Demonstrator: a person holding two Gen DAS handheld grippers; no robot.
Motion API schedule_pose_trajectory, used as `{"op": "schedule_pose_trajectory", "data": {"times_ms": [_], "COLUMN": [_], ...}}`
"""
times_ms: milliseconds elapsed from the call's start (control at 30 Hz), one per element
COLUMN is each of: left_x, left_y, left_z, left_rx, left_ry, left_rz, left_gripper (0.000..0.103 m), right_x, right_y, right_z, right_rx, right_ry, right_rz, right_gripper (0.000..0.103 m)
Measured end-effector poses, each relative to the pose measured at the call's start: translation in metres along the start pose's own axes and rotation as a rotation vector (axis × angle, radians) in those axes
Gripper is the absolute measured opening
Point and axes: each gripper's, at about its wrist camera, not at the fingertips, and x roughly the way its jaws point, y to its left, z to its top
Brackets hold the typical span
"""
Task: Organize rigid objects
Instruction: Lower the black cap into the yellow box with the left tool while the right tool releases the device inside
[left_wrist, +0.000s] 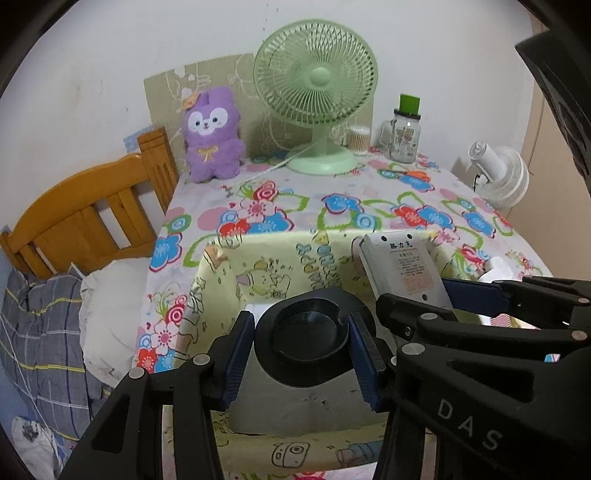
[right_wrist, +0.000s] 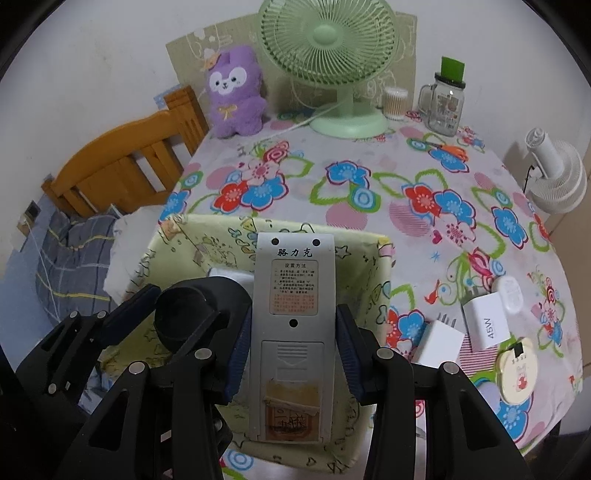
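Over fabric bin (right_wrist: 382, 266): right tool (right_wrist: 291, 354) clamps remote (right_wrist: 293, 295), left tool (left_wrist: 301, 354) black holder (left_wrist: 310, 332)

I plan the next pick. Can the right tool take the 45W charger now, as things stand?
Probably not yet: the right tool is shut on the remote over the fabric bin. The 45W charger itself lies uncovered on the tablecloth.

Remote back (right_wrist: 291, 317), top line: 骆力克, black characters, just inside the far rim of the yellow fabric basket (right_wrist: 207, 229)
Remote back, boxed label under it: headed 设置方法; the small print is too fine to read
White charger (right_wrist: 484, 325), on the tablecloth right of the basket: 45W
Right gripper's arm (left_wrist: 476, 421), right of the basket: DAS
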Motion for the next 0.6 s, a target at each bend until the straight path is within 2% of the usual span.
{"op": "schedule_pose_trajectory", "data": {"times_ms": [200, 467, 533, 600], "left_x": [0.015, 0.019, 0.018, 0.015], "left_y": [0.001, 0.005, 0.005, 0.005], "left_z": [-0.006, -0.005, -0.005, -0.005], "left_rx": [-0.011, -0.039, -0.040, -0.042], "left_ry": [0.040, 0.050, 0.049, 0.045], "left_rz": [-0.013, -0.016, -0.013, 0.024], "left_gripper": [0.053, 0.055, 0.062, 0.077], "right_x": [0.019, 0.023, 0.023, 0.021], "right_y": [-0.003, 0.002, 0.002, 0.002], "right_z": [-0.004, -0.004, -0.004, -0.002], "right_rx": [0.017, -0.001, -0.010, -0.021], "right_ry": [0.053, 0.046, 0.047, 0.042], "right_rz": [-0.020, -0.039, -0.035, -0.055], "right_gripper": [0.047, 0.047, 0.049, 0.052]}}
